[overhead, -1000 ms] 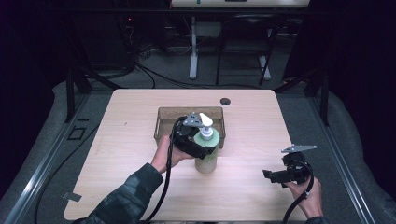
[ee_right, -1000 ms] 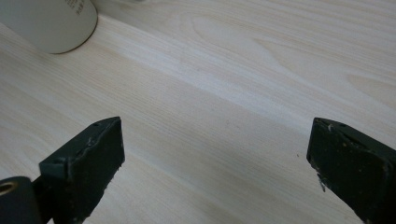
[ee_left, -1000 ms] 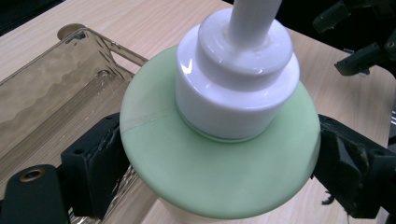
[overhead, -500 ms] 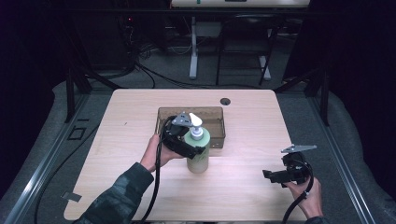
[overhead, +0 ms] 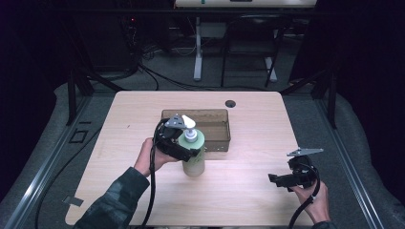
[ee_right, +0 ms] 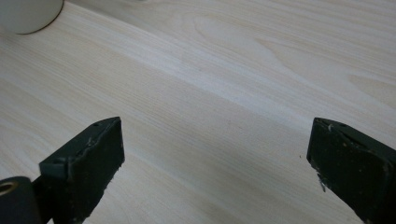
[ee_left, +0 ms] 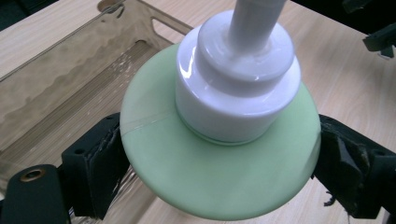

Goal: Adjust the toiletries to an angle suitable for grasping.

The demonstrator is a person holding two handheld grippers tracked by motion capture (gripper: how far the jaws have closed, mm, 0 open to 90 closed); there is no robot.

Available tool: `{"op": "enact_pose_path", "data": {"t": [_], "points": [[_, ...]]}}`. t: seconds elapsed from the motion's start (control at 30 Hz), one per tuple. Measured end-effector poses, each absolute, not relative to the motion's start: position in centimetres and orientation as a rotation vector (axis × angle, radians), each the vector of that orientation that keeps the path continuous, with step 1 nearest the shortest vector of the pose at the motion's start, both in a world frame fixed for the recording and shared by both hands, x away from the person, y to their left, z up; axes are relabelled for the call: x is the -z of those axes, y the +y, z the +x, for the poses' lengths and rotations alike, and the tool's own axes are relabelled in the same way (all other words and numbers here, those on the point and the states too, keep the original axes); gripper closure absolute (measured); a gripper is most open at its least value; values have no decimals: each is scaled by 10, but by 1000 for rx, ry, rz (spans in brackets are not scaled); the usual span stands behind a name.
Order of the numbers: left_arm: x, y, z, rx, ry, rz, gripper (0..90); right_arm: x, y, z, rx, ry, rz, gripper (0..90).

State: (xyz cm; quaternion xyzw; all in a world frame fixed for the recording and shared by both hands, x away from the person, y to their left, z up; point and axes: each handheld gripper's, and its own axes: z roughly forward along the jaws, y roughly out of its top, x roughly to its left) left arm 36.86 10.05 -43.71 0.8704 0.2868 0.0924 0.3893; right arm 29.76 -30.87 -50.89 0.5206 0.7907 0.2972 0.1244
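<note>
Nearest me, the right gripper point(overhead: 276, 180) waits wide open over bare table point(overhead: 239, 200). Farther on, the left gripper point(overhead: 185, 151) clamps the green pump bottle point(overhead: 193, 155) by its shoulder beside the clear bin point(overhead: 217, 125); gripped that high, it might swing and clip the rim.

This looks like a lab or test room. A light wooden counter point(overhead: 143, 200) stands alone on a grey floor point(overhead: 57, 157). The room around it is dark. Black cables point(overhead: 157, 78) lie on the floor behind it, near metal stand legs point(overhead: 198, 52).
</note>
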Motion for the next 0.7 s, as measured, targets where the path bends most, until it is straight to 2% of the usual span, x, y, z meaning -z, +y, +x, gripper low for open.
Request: {"op": "enact_pose_path", "data": {"t": [0.7], "points": [[438,144,354,-373,1011,2116,119,508,-306,297,-867,2304,1509,33]]}}
